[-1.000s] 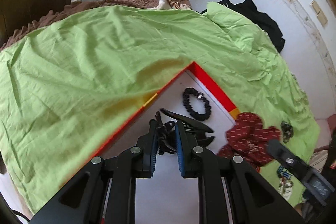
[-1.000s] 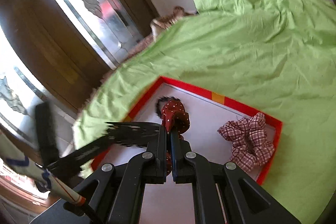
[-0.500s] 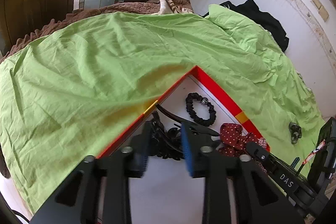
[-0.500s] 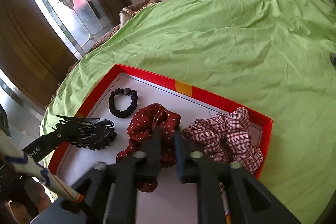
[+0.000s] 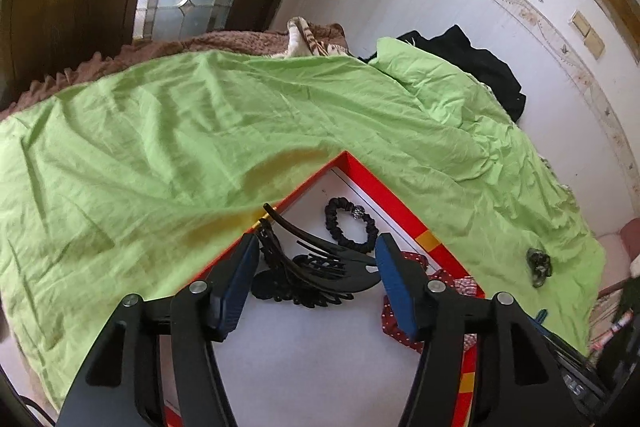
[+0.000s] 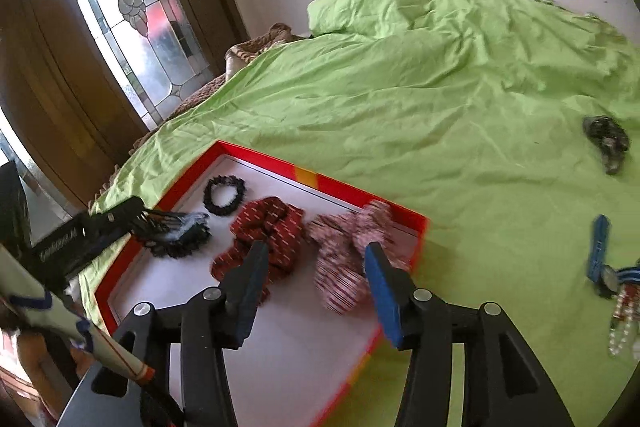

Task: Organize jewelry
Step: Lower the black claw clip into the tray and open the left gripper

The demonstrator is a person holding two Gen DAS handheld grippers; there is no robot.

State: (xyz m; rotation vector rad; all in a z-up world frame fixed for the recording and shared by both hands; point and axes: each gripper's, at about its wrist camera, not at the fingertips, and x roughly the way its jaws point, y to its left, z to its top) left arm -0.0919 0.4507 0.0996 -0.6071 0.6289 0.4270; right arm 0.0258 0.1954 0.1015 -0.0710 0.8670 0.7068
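While both claws, left claw (image 5: 316,277) and right claw (image 6: 314,287), have just been opening and grip nothing, the black plastic hair claw clip (image 5: 320,273) near the red-rimmed white tray's (image 5: 400,201) left edge may snag on withdrawing fingers.

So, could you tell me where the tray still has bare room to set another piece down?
The red-rimmed tray is crowded along its far side: black scrunchie, red dotted scrunchie, checked scrunchie, black hair clip. Its white near floor, below them, is bare.

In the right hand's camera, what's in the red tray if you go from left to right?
Black hair claw → black scrunchie → red dotted scrunchie → red-and-white checked scrunchie, all in the red tray.
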